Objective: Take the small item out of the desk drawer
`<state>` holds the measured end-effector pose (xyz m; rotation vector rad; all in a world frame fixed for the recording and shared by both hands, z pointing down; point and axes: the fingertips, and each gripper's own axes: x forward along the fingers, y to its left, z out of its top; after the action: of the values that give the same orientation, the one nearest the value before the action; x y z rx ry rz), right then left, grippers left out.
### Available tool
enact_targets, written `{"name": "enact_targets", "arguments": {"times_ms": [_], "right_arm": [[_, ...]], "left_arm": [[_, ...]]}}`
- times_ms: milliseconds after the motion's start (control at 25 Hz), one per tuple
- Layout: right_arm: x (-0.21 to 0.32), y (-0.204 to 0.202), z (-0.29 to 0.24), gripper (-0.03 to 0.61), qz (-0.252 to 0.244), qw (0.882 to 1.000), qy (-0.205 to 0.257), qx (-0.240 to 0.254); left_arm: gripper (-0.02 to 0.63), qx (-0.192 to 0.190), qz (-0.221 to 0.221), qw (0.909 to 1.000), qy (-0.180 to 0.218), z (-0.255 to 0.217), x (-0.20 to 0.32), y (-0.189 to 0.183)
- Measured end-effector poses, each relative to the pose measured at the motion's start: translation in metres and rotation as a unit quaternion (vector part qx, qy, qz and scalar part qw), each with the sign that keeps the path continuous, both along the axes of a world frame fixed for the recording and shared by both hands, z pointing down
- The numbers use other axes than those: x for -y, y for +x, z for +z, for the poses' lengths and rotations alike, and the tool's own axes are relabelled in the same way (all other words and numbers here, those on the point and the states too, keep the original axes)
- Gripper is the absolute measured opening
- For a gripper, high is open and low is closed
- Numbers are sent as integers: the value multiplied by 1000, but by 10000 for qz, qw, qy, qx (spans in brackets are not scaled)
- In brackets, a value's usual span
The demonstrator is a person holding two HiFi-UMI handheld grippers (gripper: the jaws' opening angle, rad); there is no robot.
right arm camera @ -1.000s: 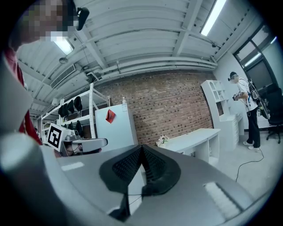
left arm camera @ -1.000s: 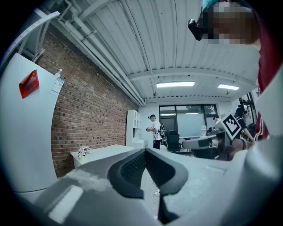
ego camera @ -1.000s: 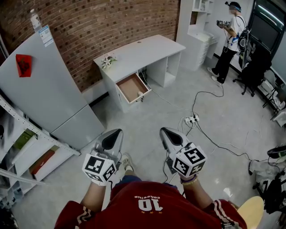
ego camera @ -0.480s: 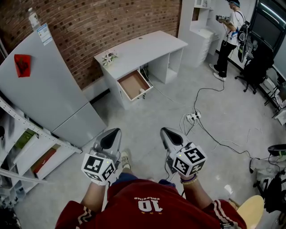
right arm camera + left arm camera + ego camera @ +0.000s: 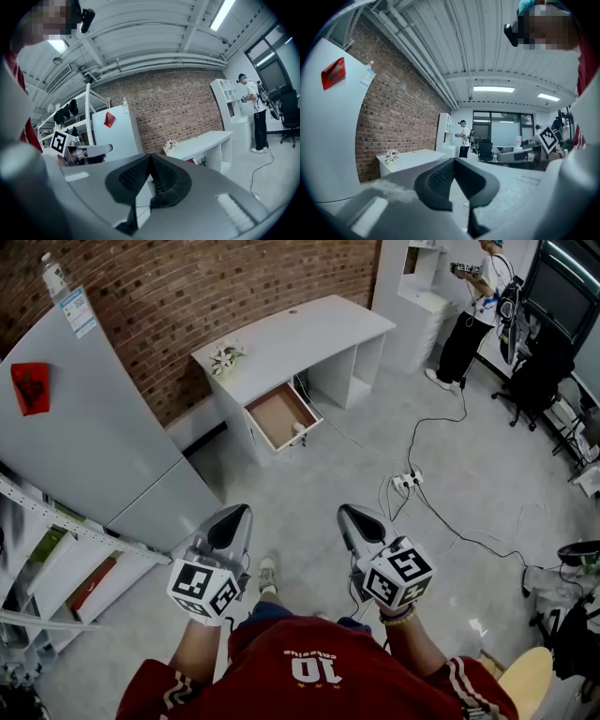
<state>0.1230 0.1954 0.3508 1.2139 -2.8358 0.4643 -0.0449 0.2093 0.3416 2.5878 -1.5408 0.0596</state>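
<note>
I carry the left tool [image 5: 234, 519] and right tool [image 5: 357, 519] level, both closed and empty, because the open brown-floored drawer [image 5: 281, 415] under the white tabletop [image 5: 300, 338] lies well ahead.

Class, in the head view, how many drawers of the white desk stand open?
1. The open drawer sits under the end of the desk nearest the fridge, below the flowers, pulled out over the floor. Closed drawers may be hidden from here.

Anything inside the open drawer [image 5: 281, 415] is too small to tell; the shelving [image 5: 58, 563] is cut off at left.
</note>
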Motion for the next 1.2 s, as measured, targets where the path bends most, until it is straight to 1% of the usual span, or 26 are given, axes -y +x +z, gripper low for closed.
{"name": "enact_targets", "arguments": {"times_ms": [280, 400, 520, 880, 1000, 1200], "right_arm": [[53, -33, 1, 2, 178, 9998, -61, -118], [80, -54, -5, 3, 213, 9997, -47, -63], [106, -74, -12, 2, 261, 9997, -33, 9], [175, -133, -38, 2, 574, 9979, 270, -144], [195, -150, -38, 2, 703, 9969, 305, -198], [218, -177, -36, 3, 801, 9961, 333, -154]], "left_arm": [[3, 5, 151, 9999, 54, -4, 60, -33], [3, 43, 222, 9997, 119, -9, 88, -51], [3, -6, 292, 9994, 178, -15, 116, -70], [3, -39, 499, 9982, 317, -32, 192, -133], [3, -24, 605, 9976, 322, -31, 212, -150], [3, -53, 758, 9967, 302, -23, 242, -175]]}}
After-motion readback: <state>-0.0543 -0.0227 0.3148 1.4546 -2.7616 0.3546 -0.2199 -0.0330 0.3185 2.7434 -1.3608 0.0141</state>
